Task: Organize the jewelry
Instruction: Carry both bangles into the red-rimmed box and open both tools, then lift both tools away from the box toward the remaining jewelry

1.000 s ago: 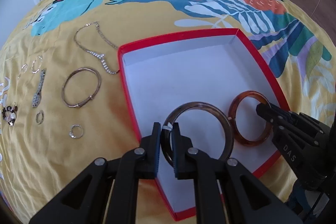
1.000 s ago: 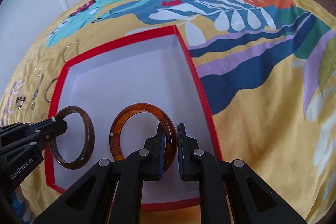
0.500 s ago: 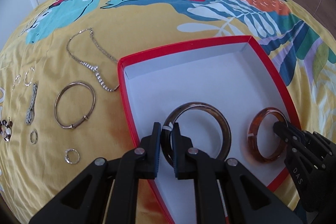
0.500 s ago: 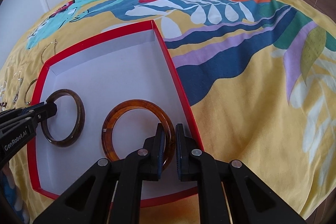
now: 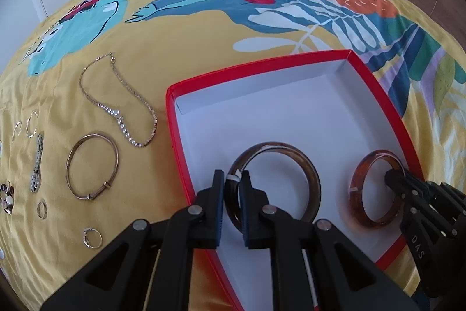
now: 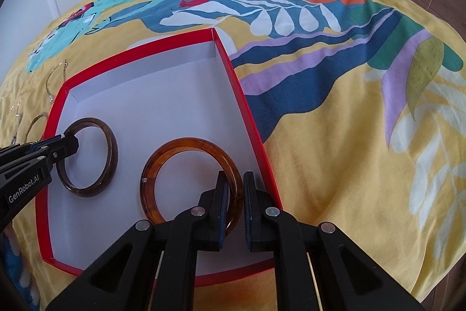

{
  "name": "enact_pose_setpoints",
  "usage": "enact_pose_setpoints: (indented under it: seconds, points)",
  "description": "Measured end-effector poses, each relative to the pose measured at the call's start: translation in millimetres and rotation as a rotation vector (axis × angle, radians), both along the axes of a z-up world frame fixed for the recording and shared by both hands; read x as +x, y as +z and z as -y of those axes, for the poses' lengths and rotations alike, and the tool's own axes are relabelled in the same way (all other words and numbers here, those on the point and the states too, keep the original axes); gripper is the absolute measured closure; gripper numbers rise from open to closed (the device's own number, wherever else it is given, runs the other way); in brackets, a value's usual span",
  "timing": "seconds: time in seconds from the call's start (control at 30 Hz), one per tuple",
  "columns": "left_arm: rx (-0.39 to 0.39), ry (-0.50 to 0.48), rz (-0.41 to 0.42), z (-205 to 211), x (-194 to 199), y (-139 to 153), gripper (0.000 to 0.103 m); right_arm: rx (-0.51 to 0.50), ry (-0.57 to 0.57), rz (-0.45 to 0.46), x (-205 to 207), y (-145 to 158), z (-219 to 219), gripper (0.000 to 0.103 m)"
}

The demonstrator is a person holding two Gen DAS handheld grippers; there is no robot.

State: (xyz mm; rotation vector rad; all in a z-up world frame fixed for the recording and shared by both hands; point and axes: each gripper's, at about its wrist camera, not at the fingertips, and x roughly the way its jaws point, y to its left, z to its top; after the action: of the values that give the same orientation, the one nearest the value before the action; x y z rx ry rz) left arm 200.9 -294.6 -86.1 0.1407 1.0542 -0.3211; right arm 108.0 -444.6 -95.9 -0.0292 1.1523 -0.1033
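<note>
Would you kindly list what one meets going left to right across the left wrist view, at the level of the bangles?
Thin gold metal bangle on the yellow bedspread → red rim of the white-lined box → dark brown tortoiseshell bangle → amber orange bangle → right gripper.

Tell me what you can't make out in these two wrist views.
- Left view: small cluster at the left edge, cut off and too small to identify.
- Right view: necklace and thin bangle partly hidden by the red box wall.
- Both views: whether either bangle touches the box floor.
</note>
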Motion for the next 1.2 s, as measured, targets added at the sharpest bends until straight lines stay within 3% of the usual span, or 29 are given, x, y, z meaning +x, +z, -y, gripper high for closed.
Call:
enact_pose_setpoints:
  seconds: [0.53, 0.83, 0.9, 1.0, 1.1, 1.13, 1.2]
  points:
    - [0.162, -0.044, 0.01, 19.3, 0.9, -2.4, 0.092, -0.022, 0.044, -0.034, -1.2, 3.0, 1.4, 0.096]
    - [0.173, -0.073, 0.063, 23.8, 0.5, -1.3, 0.091, -0.016, 0.025, -0.042, -3.7, 0.4, 4.9, 0.095]
    - [0.173, -0.084, 0.068, 25.3, -0.7, 0.2, 0.088, 0.0, 0.031, -0.039, -3.5, 1.2, 4.8, 0.092]
    - [0.159, -0.102, 0.064, 27.1, -3.5, 3.5, 0.083, 0.026, 0.051, -0.036, -6.8, 5.0, 2.4, 0.079]
    - [0.17, -0.117, 0.083, 28.8, -8.5, 12.0, 0.079, 0.045, 0.07, -0.003, -10.5, 18.2, 0.3, 0.058]
    - [0.154, -0.119, 0.084, 27.1, -9.7, 16.9, 0.073, 0.044, 0.072, 0.013, -12.5, 24.5, 0.3, 0.049]
    - [0.123, -0.109, 0.09, 22.3, -11.7, 28.7, 0.069, 0.039, 0.076, 0.037, -16.5, 37.4, 1.6, 0.046]
